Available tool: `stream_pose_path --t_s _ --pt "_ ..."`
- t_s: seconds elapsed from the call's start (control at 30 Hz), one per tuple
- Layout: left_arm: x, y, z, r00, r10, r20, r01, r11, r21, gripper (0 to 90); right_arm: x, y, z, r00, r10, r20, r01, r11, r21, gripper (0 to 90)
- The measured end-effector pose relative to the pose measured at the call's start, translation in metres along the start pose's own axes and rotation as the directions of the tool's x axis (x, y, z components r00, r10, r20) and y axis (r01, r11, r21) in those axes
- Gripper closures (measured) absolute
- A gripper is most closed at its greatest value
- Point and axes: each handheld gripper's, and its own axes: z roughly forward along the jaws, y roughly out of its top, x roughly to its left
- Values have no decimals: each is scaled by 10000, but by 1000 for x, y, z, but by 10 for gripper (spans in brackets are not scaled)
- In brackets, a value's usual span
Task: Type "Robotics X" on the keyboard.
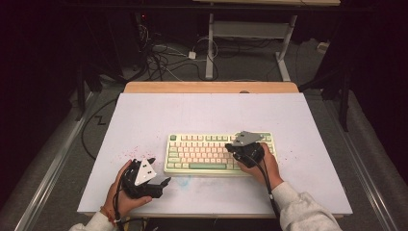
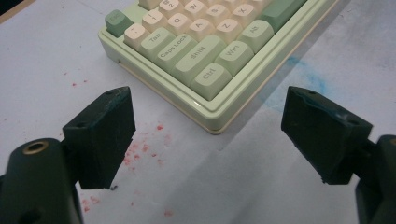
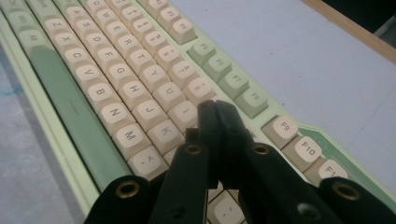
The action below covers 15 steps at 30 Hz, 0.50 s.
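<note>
A pale green keyboard (image 1: 202, 154) with cream keys lies on the white table (image 1: 211, 115), a little in front of its middle. My left gripper (image 1: 161, 171) rests low by the keyboard's front left corner. In the left gripper view the left gripper (image 2: 208, 95) is open wide, with the keyboard (image 2: 196, 46) corner by the Ctrl key just ahead of the gap and nothing between the pads. My right gripper (image 1: 235, 148) hovers over the keyboard's right half. In the right gripper view the right gripper (image 3: 215, 106) is shut and empty, its tips over the keyboard (image 3: 116, 84) near the K key; contact is unclear.
Red specks (image 2: 140, 147) dot the table left of the keyboard, and a faint blue smear (image 2: 303, 74) lies by its front edge. A wooden strip (image 1: 211, 87) borders the far side. Cables (image 1: 163, 57) and a desk frame (image 1: 250, 38) stand on the floor beyond.
</note>
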Motion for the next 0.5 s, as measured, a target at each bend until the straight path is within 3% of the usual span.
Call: stream_pose_path --t_s 0.5 --pt "-2 0 1 9998 105 146 -108 9996 249 164 3 3 17 10000 -68 9 68 9993 371 900"
